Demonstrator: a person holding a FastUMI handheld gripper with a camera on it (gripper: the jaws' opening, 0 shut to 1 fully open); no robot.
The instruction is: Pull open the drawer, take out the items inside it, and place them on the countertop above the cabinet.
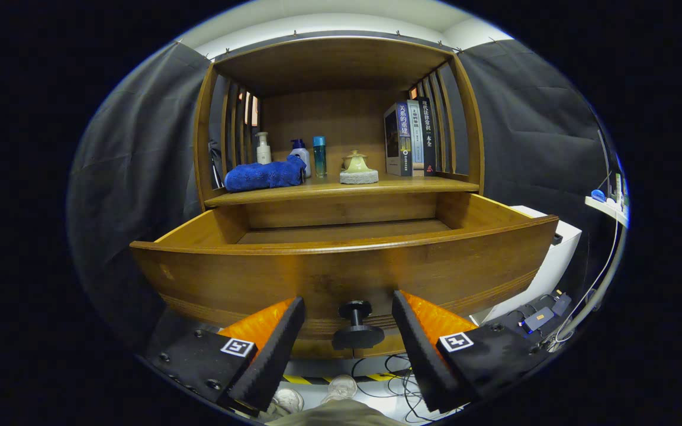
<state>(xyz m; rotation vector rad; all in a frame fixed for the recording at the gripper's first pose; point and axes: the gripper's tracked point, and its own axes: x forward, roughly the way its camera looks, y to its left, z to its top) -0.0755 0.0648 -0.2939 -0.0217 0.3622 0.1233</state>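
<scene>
My gripper point(348, 331) is spread wide either side of the knob point(357, 326), touching nothing, on the pulled-out drawer point(341, 266), likely stiff, heavy wood.

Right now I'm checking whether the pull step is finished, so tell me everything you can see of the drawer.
The drawer is warm brown wood with a grained front panel and a dark round knob low at its centre. It stands pulled well out beneath the countertop, level, and the part of its floor in view is bare. The gripper is open, its fingers flanking the knob without touching it.
</scene>
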